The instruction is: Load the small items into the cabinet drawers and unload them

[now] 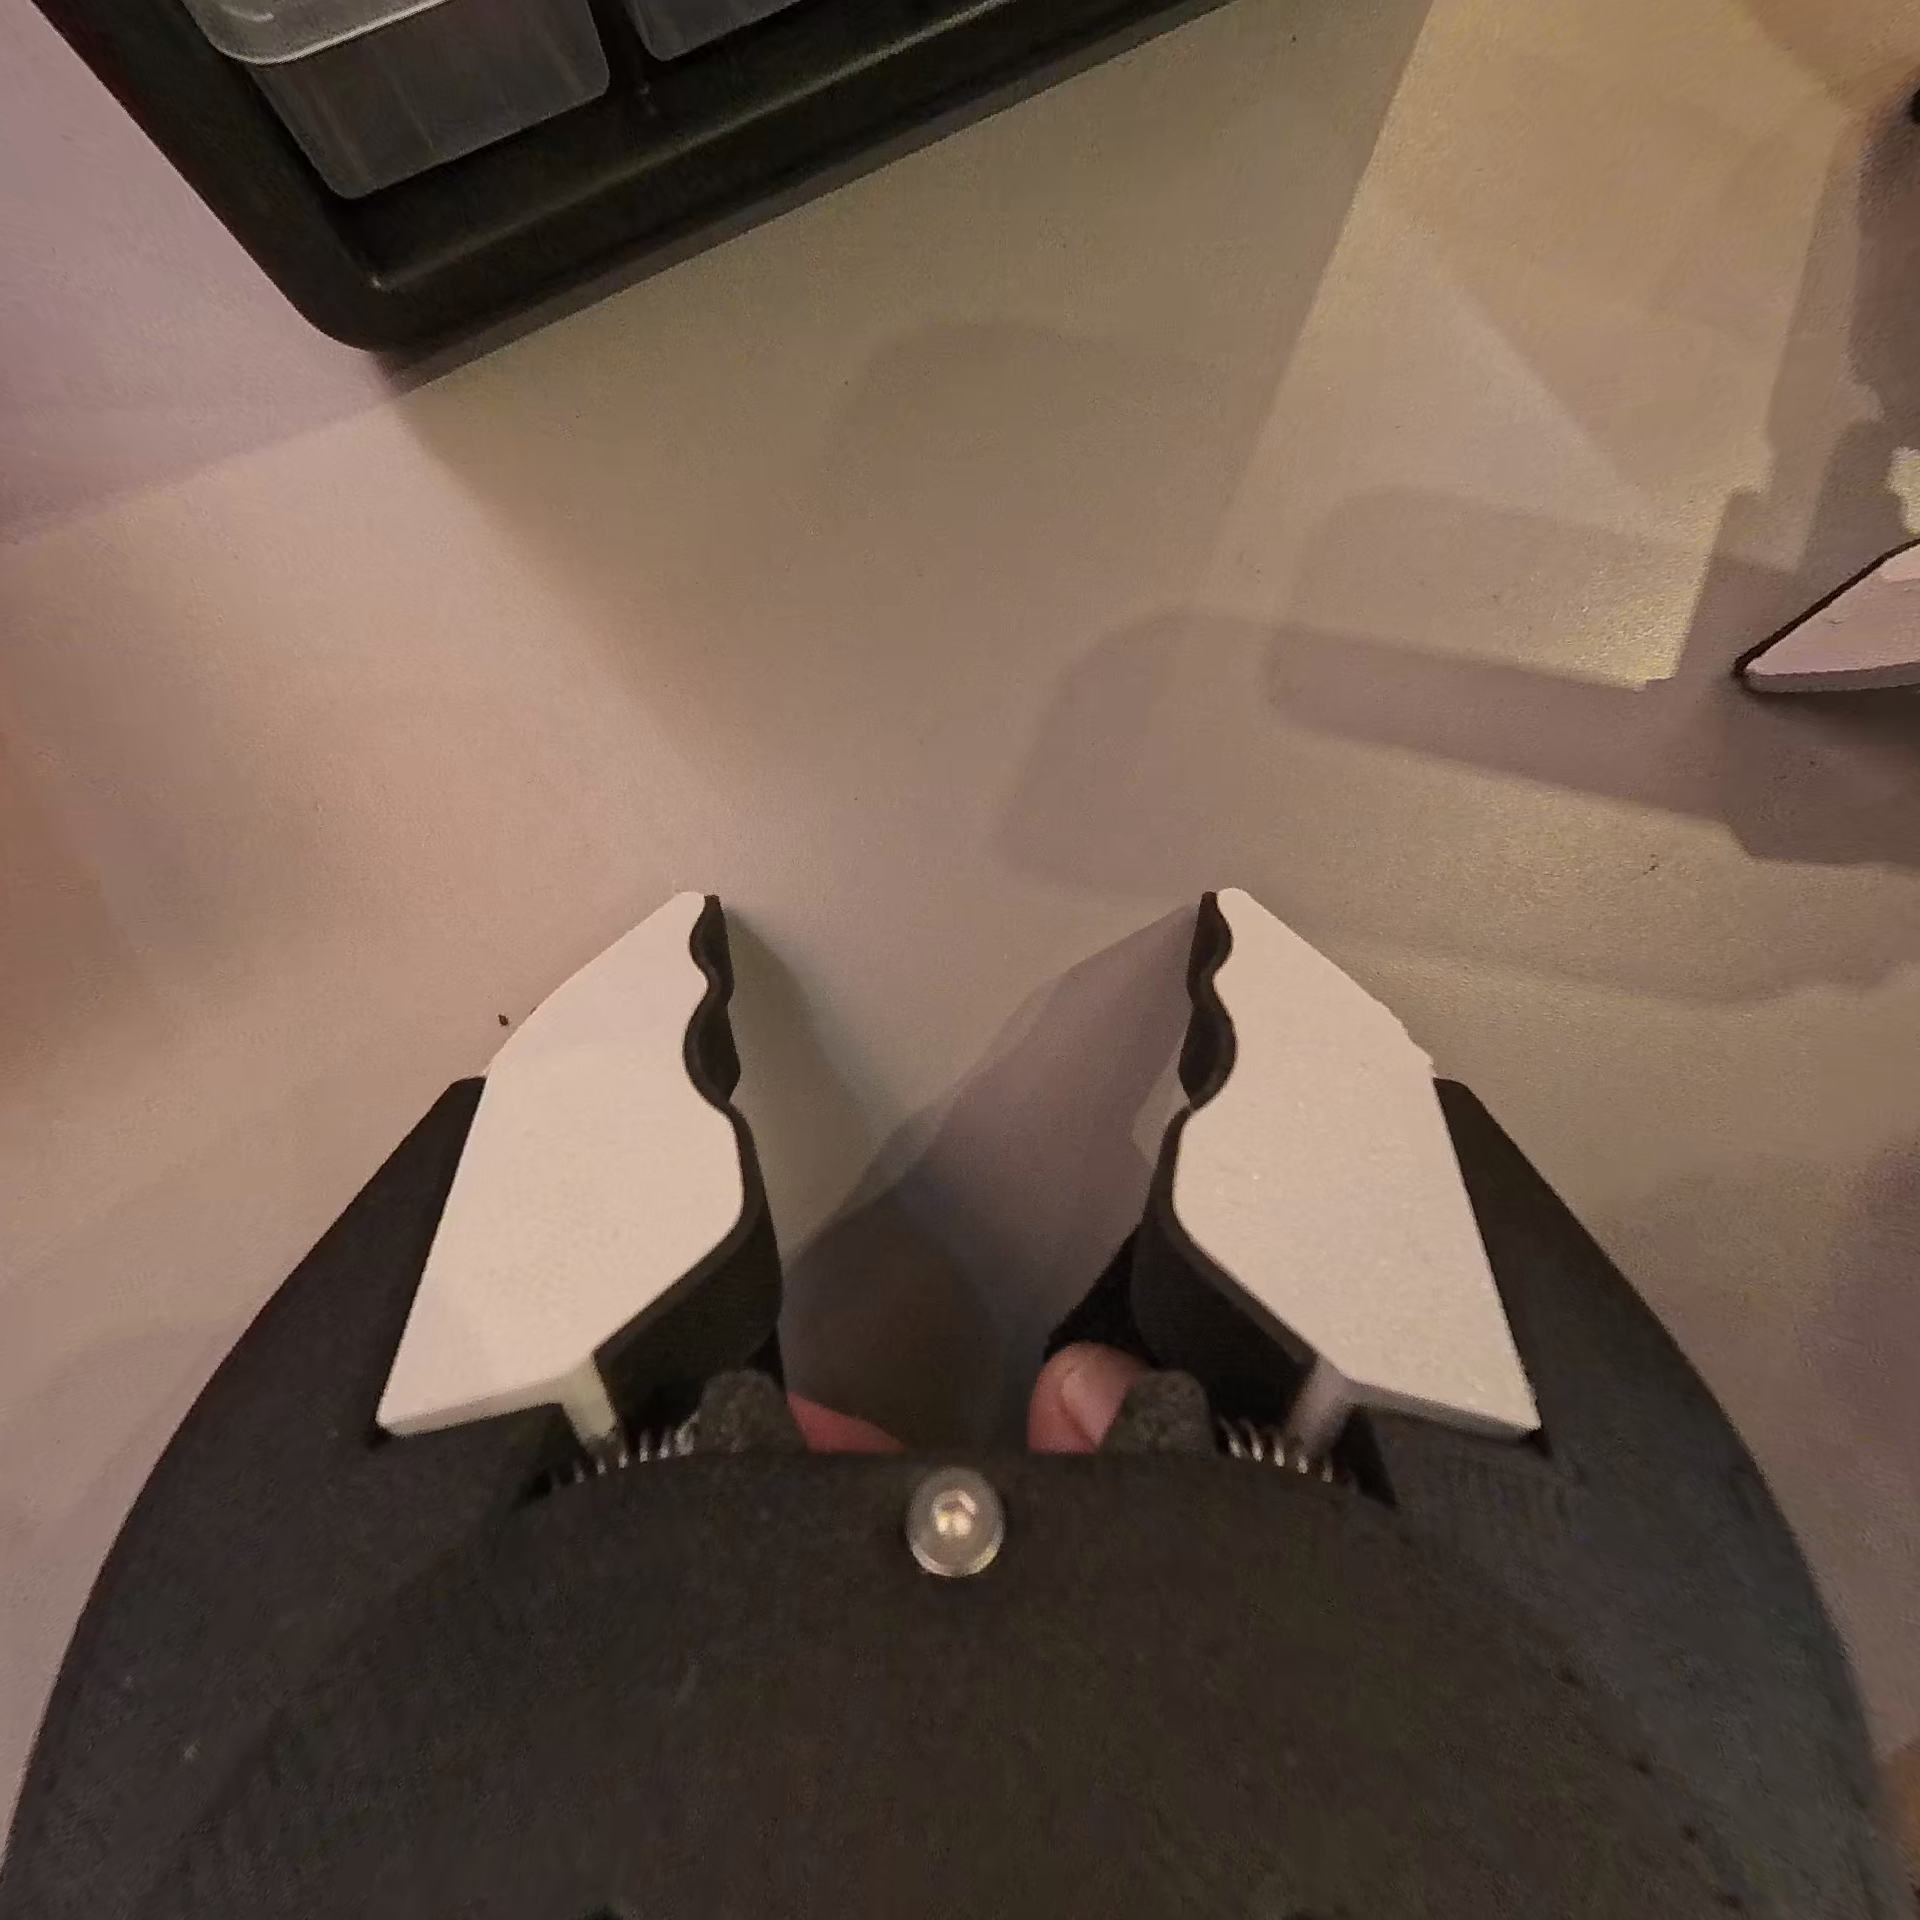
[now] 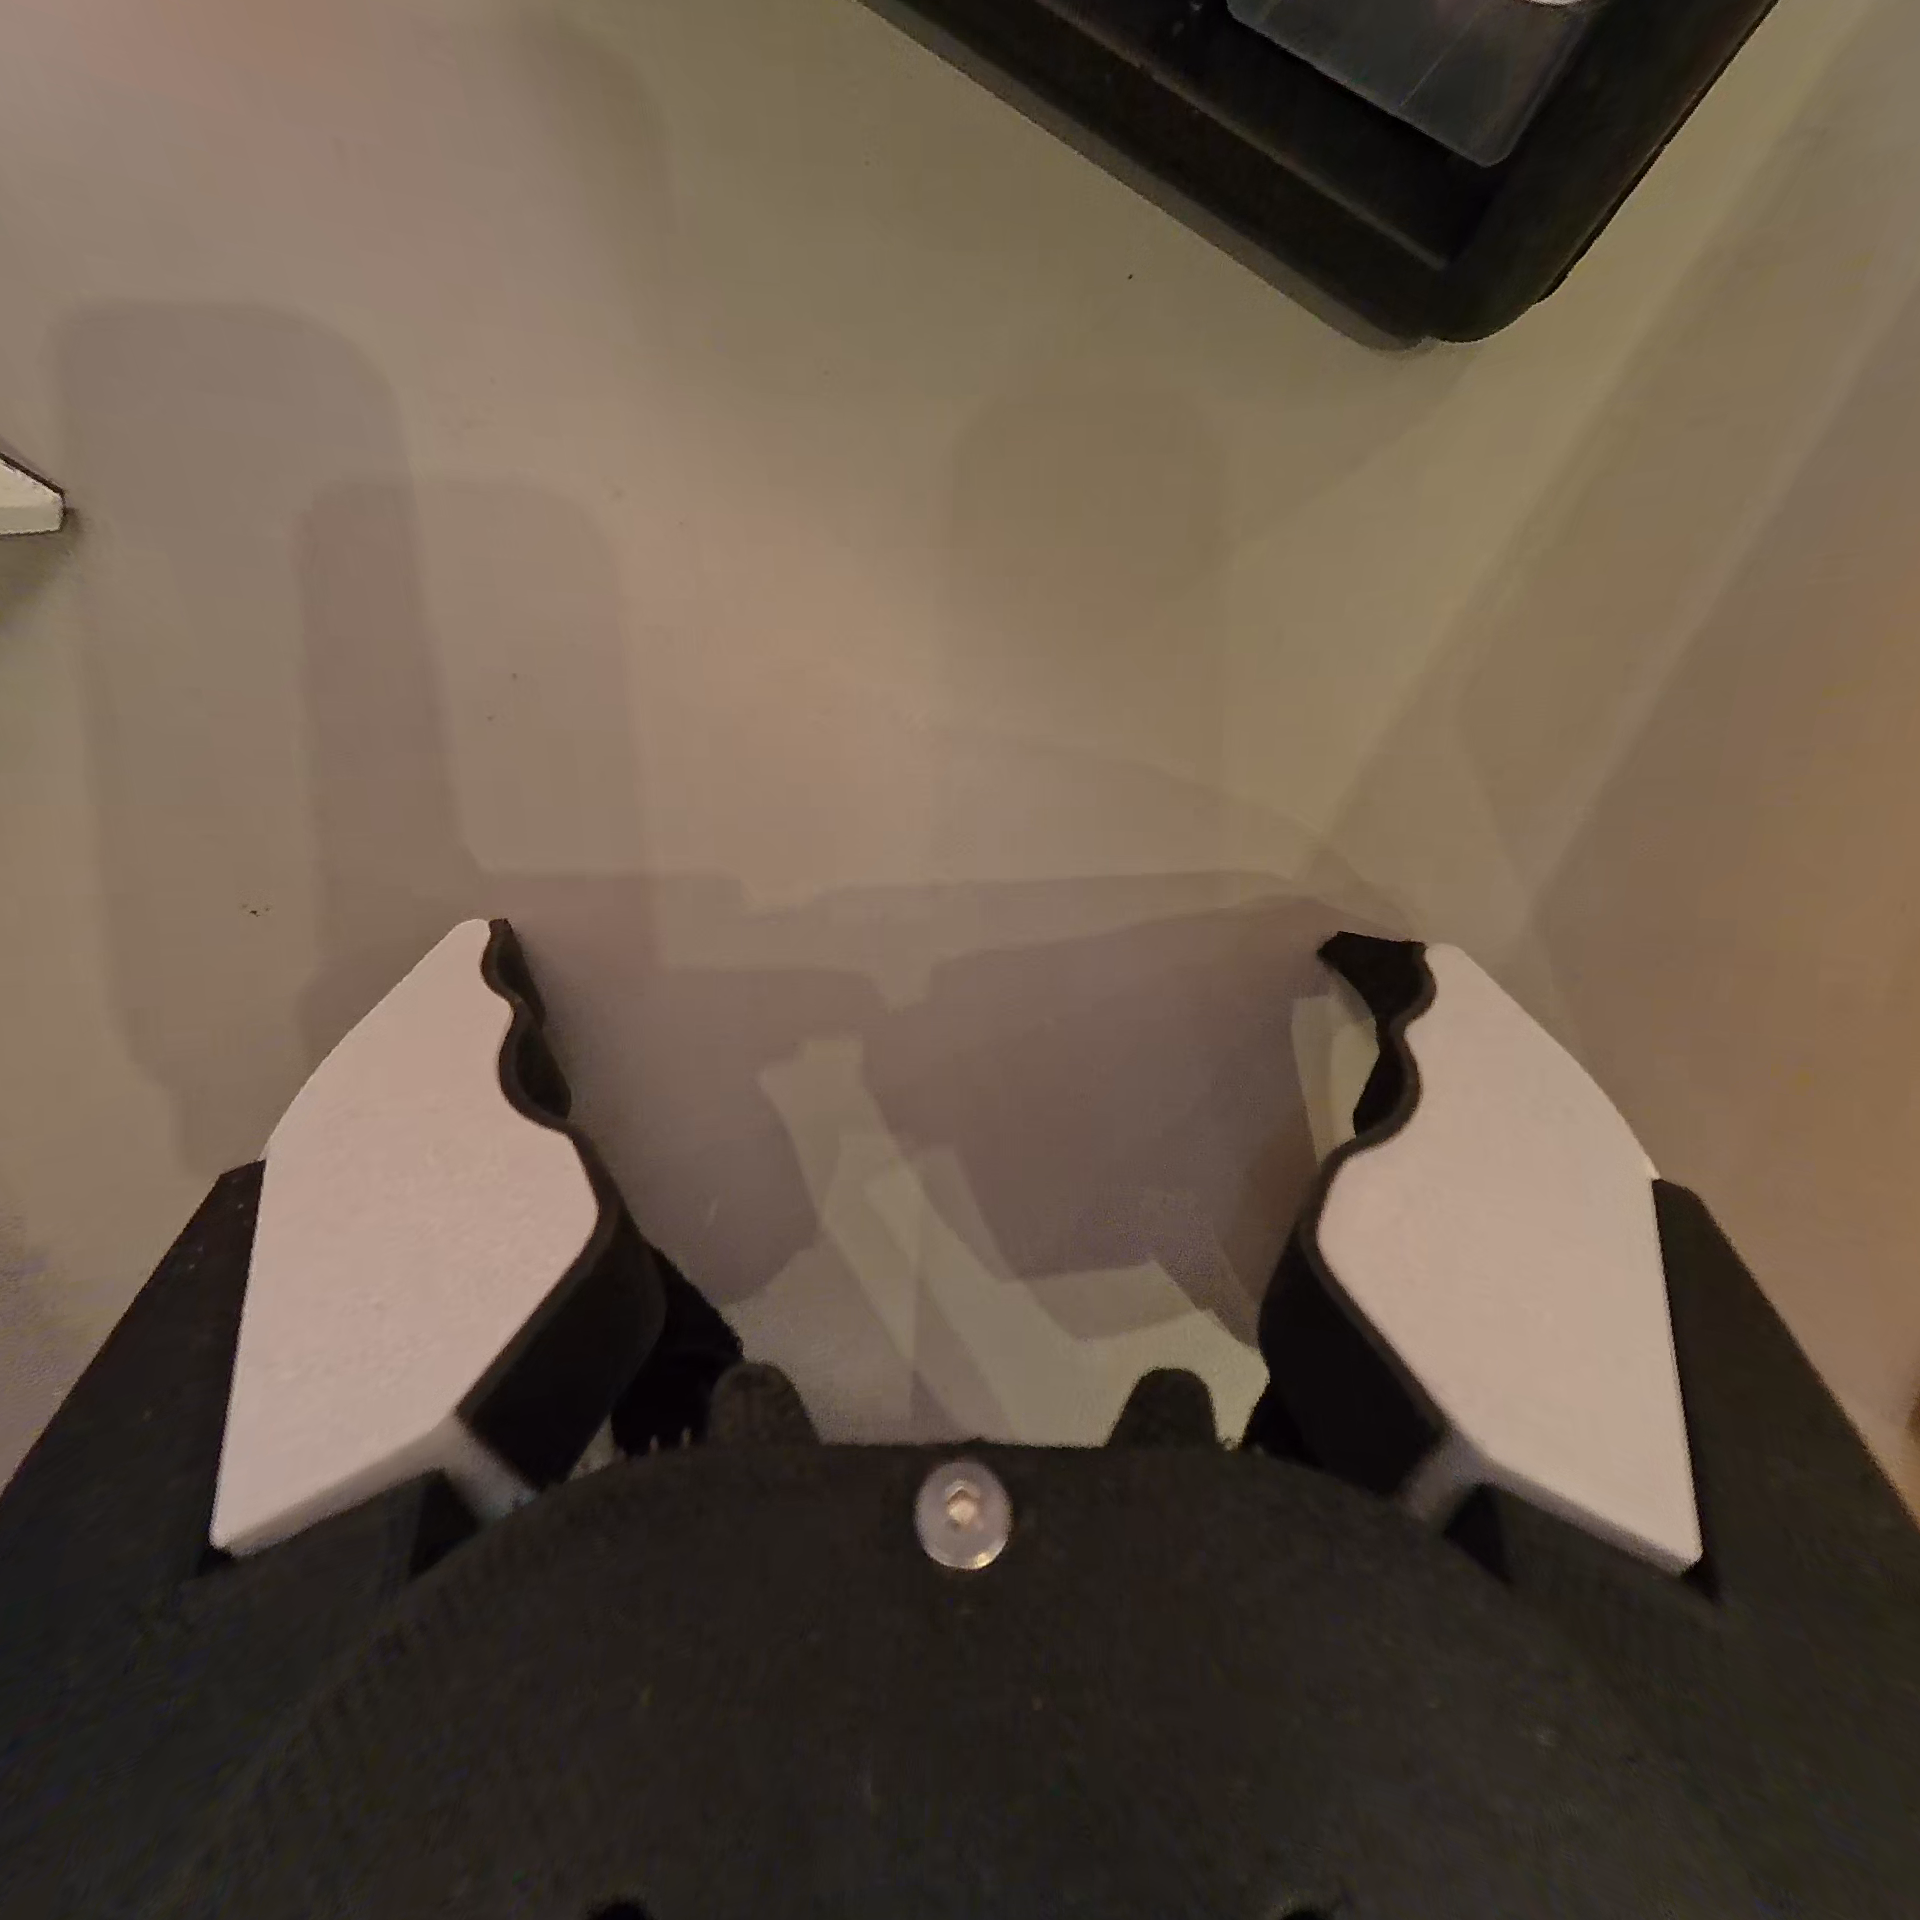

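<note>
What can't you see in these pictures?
- Small items: none show in either view.
- Cabinet: cut off by the top edge in both wrist views; only its bottom corner shows.
- Drawers: frosted fronts hide any contents.
- Right gripper: in the left wrist view only a tip shows at the right edge.

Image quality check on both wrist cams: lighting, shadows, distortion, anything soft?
Left wrist view: warm dim light, overlapping soft shadows on the table, wide-angle bending at the cabinet edge; left gripper sharp, open, empty. Right wrist view: same warm cast, layered gripper shadows between the fingers of the right gripper, cabinet corner slightly soft.
</note>
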